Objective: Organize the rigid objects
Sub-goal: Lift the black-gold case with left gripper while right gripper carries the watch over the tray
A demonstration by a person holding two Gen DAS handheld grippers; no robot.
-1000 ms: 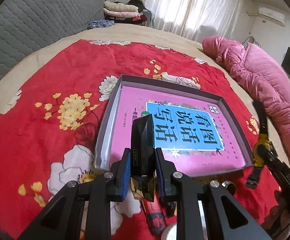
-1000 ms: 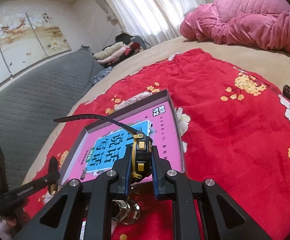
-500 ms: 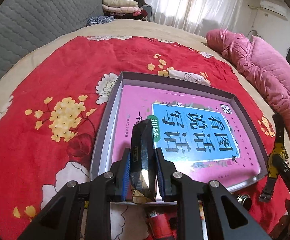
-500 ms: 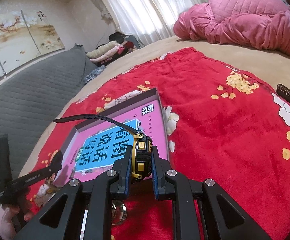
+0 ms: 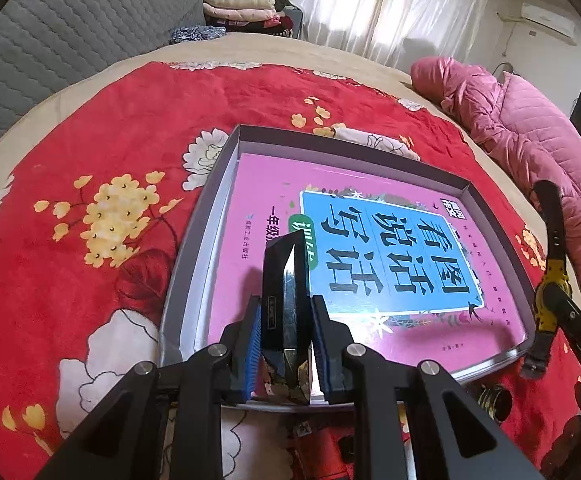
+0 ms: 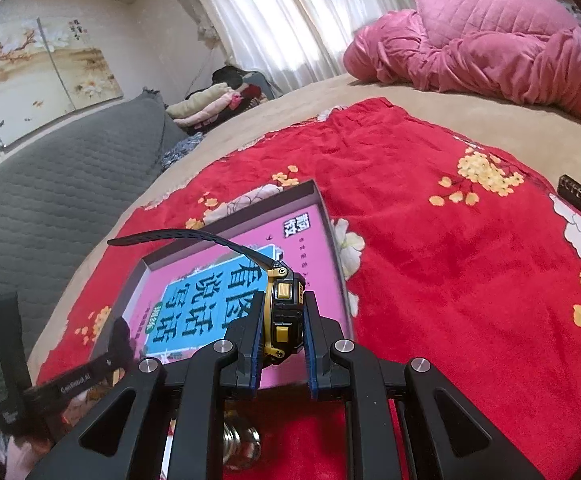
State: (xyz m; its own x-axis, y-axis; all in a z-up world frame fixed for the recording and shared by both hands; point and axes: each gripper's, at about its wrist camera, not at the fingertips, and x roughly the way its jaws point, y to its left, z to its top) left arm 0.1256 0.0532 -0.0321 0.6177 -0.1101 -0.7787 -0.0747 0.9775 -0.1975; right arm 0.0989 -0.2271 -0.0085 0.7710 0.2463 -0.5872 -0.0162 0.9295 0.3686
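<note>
1. Left wrist view: a glossy black box [image 5: 284, 300] is pinched upright between the pads of the left gripper [image 5: 285, 344], above the near edge of a grey tray [image 5: 194, 264] that holds a pink book [image 5: 370, 264].
2. The tray is laid on a red floral blanket [image 5: 90, 152]; a metal fitting [image 5: 494, 400] is seen just outside its near right corner.
3. A black-and-yellow watch [image 6: 284, 312] is clamped by the right gripper [image 6: 282, 344] over the tray's near right part; its strap is arched across the book.
4. A pink quilt [image 6: 490, 40] is heaped far right.

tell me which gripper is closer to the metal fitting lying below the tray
Right. The right gripper, shut on the watch, is just above the fitting. The left gripper, holding the black box, sits farther along the tray edge.
</note>
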